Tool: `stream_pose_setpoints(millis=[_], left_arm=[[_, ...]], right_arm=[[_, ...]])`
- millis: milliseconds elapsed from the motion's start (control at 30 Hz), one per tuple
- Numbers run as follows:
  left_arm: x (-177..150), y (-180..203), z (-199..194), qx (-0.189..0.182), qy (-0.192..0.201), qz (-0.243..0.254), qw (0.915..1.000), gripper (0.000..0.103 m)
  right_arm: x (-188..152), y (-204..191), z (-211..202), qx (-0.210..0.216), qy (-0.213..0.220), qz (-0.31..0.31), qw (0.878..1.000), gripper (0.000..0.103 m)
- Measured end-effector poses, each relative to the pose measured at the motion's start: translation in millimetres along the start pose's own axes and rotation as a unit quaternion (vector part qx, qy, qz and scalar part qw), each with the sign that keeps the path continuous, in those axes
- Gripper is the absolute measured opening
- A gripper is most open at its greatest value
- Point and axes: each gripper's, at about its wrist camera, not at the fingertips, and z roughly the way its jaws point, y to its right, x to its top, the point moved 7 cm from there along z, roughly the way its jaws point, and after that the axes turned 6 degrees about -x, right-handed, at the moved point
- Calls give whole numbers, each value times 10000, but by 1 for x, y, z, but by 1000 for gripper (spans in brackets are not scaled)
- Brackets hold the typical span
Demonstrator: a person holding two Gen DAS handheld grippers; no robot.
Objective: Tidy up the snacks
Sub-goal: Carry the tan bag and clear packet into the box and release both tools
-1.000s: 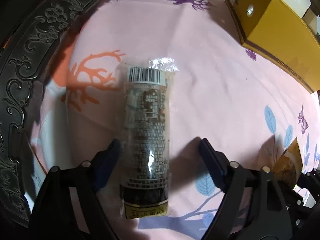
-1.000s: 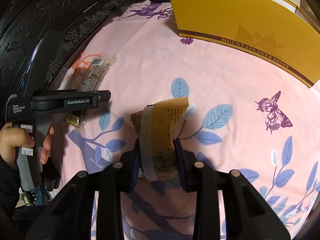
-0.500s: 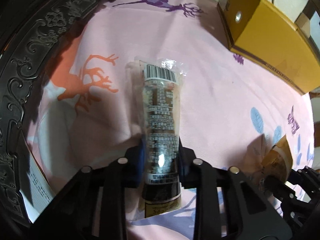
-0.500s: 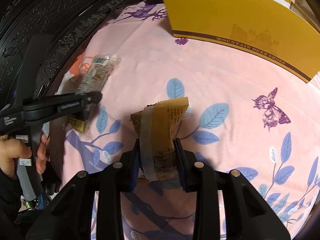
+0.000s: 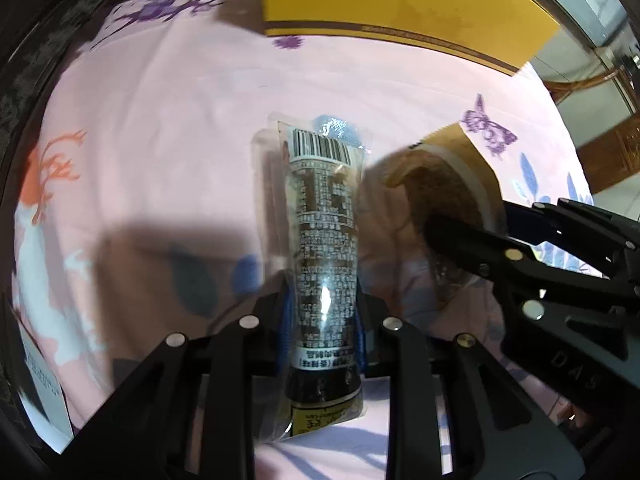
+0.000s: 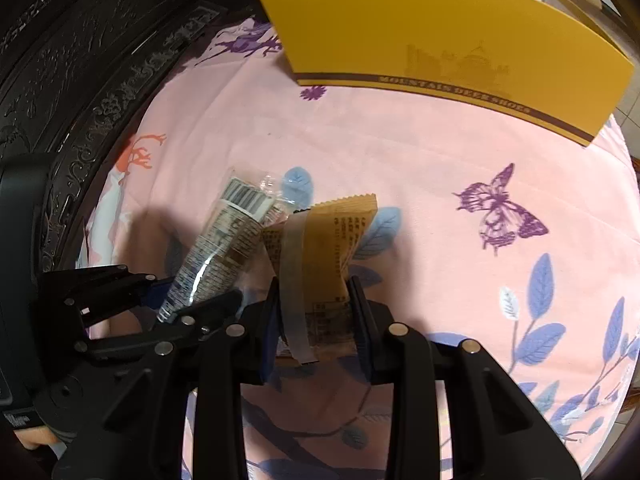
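Note:
A clear-wrapped snack stick [image 5: 324, 240] with a barcode and dark print is clamped between the pads of my left gripper [image 5: 322, 320] and hangs above the pink cloth. My right gripper [image 6: 316, 320] is shut on a tan snack packet [image 6: 328, 248] with a zigzag top edge. In the right wrist view the snack stick [image 6: 224, 248] and left gripper [image 6: 176, 300] sit close on the left, the stick nearly touching the packet. In the left wrist view the tan packet [image 5: 452, 184] and right gripper [image 5: 480, 256] are just to the right.
A yellow shoe box [image 6: 440, 40] stands at the far side of the pink patterned cloth [image 6: 400, 152]; the same box [image 5: 400, 4] tops the left wrist view. Dark carved wood [image 6: 80, 60] borders the cloth on the left. A person's hand [image 6: 32, 436] holds the left gripper.
My left gripper closed on the snack stick, lifted it off the cloth and carried it right, next to the tan packet. The right gripper kept its grip and shifted slightly.

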Motion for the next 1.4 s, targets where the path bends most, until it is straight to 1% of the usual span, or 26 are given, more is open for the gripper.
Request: stream_pose_setpoints(millis=[33, 67, 233, 333, 467, 567, 700, 733, 800, 933, 1033, 1167, 1233, 1300, 1333, 1367, 1400], left_arm=[[1, 4, 1, -29, -18, 30, 10000, 24], [-1, 15, 1, -37, -16, 87, 10000, 24], [12, 26, 0, -113, 5, 144, 9998, 24], [27, 40, -8, -176, 104, 171, 9996, 24], [60, 58, -24, -265, 348, 198, 9988, 24], [89, 69, -41, -309, 583, 263, 9975, 24], [132, 84, -65, -344, 890, 361, 9948, 24], [137, 87, -69, -344, 943, 371, 9943, 24], [162, 93, -78, -348, 1064, 365, 9930, 24], [201, 100, -93, -296, 1256, 408, 9908, 24], [224, 102, -101, -265, 1310, 417, 9902, 24], [265, 99, -101, -194, 1338, 309, 9903, 25], [281, 96, -100, -131, 1365, 287, 9901, 25], [294, 92, -99, -52, 1418, 260, 9895, 27], [304, 90, -101, -29, 1482, 234, 9887, 31], [309, 90, -102, -40, 1531, 229, 9879, 47], [315, 89, -105, 2, 1632, 225, 9863, 59]], right_arm=[[0, 4, -2, -15, 22, 35, 10000, 33], [0, 7, -4, -29, 43, 73, 10000, 33], [3, 26, -18, -124, 190, 294, 9993, 33], [5, 37, -29, -200, 308, 413, 9985, 33], [17, 52, -52, -338, 606, 563, 9960, 33], [35, 63, -70, -458, 846, 597, 9936, 33], [67, 79, -98, -561, 1182, 700, 9889, 33], [73, 83, -103, -582, 1241, 712, 9880, 33], [90, 91, -113, -605, 1354, 769, 9859, 32], [122, 107, -127, -662, 1545, 855, 9821, 32], [145, 112, -133, -670, 1658, 880, 9799, 32], [177, 118, -132, -690, 1717, 915, 9785, 33], [191, 122, -133, -706, 1747, 941, 9776, 32], [206, 125, -134, -721, 1783, 961, 9766, 33], [217, 127, -133, -764, 1805, 959, 9759, 33], [222, 129, -133, -799, 1817, 954, 9755, 34], [232, 131, -132, -875, 1837, 941, 9746, 42]])
